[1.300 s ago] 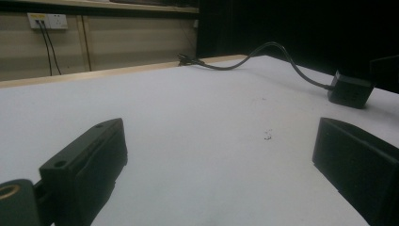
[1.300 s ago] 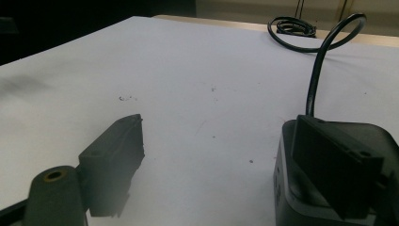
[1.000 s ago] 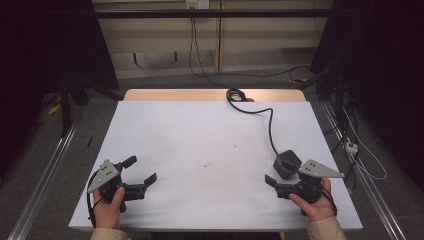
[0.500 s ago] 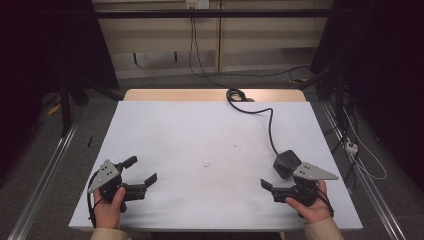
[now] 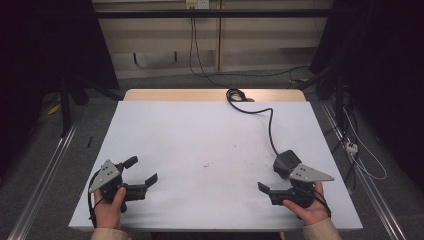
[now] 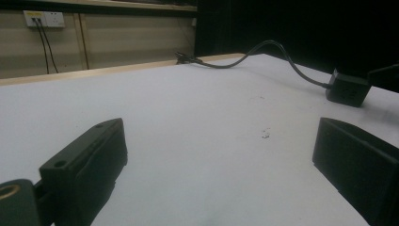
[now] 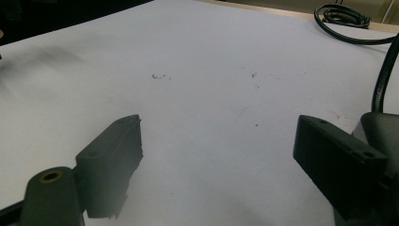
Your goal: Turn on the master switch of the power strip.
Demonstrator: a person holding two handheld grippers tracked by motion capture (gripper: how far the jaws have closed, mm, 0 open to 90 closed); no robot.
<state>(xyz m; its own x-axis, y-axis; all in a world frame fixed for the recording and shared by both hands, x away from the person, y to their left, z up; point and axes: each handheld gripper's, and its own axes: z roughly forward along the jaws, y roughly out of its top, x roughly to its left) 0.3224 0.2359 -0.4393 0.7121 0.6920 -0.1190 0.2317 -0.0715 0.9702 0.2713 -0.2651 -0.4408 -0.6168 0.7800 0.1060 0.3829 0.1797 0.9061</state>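
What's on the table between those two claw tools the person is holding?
Nothing stands between the left gripper and the right gripper: the high view shows just bare white table with a few small dark specks.

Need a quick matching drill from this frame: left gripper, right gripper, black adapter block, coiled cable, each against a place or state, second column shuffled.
1 left gripper
2 right gripper
3 black adapter block
4 coiled cable

A at the table's far edge
B open, near left corner of the white table
C lying just beyond the right gripper
D open, near right corner, jaws pointing left

Pairs: 1-B, 2-D, 3-C, 4-A
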